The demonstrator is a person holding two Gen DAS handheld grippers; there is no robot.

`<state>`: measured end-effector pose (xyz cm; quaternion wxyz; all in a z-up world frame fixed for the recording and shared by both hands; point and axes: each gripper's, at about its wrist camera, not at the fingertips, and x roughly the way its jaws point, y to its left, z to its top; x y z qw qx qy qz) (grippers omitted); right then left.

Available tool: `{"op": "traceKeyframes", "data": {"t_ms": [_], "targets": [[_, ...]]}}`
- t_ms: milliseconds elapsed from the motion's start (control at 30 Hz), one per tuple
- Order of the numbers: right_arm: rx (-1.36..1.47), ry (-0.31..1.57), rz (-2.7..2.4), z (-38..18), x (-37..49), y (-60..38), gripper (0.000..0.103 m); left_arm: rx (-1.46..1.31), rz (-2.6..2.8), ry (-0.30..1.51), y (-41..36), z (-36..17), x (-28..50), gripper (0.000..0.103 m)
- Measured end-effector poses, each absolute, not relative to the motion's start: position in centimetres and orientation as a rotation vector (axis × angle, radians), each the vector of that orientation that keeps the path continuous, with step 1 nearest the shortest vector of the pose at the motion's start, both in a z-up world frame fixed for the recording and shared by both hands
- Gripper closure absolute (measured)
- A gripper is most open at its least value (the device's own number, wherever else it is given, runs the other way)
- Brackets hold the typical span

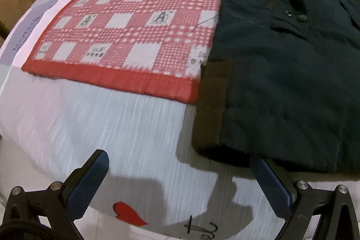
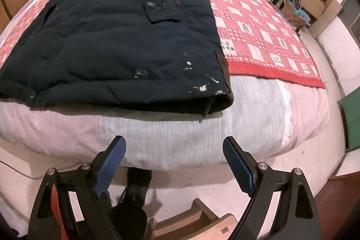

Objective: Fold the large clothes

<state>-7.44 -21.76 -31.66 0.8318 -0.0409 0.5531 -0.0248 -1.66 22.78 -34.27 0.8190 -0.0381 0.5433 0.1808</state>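
two tools wide open and empty, left tool [image 1: 177, 169], right tool [image 2: 174, 151], dark coat [image 2: 117, 37] flat on bed [image 2: 157, 138]

Dark navy padded coat [image 2: 108, 37], spread flat on the bed, hem toward six o'clock, white flecks at five o'clock corner

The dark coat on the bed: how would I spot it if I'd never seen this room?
Find the bed with its pale sheet and a red checked blanket spread on top. The dark coat lies flat across that blanket. It is the only navy item, padded, with a buttoned flap pocket and white smudges near its hem.
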Motion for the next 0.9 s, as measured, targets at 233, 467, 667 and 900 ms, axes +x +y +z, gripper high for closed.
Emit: {"op": "traceKeyframes", "data": {"t_ms": [233, 467, 667, 900], "targets": [[-0.02, 1.171, -0.097, -31.7, -7.0, -23.1, 0.013, -0.072, 0.375, 1.18, 22.9, -35.2, -0.8, 0.0], [0.019, 1.17, -0.139, -31.8, -6.5, -24.3, 0.013, -0.062, 0.374, 1.194, 22.9, -35.7, 0.3, 0.0], [0.011, 1.173, -0.181, -32.5, -5.9, -25.4, 0.013, -0.056, 0.366, 1.181, 23.1, -35.6, 1.1, 0.0], [0.029, 1.151, -0.306, -33.2, -4.9, -29.2, 0.013, -0.052, 0.372, 1.136, 23.0, -35.1, 1.8, 0.0]]}}
